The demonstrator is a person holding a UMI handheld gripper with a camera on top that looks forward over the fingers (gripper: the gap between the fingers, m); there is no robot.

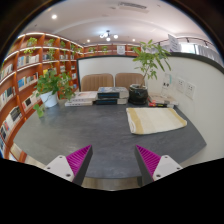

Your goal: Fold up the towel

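Note:
A pale cream towel (154,120) lies flat on the grey table (100,135), beyond my fingers and to the right of them. My gripper (113,160) is open and empty, with its magenta pads (80,158) wide apart above the table's near edge. Nothing stands between the fingers. The towel is well ahead of the right finger (149,160) and not touched.
A potted plant (51,88) stands at the table's far left. Books (105,97) and a dark pot with a tall plant (140,94) sit at the far side. Two chairs (112,81) stand behind. Bookshelves (25,80) line the left wall.

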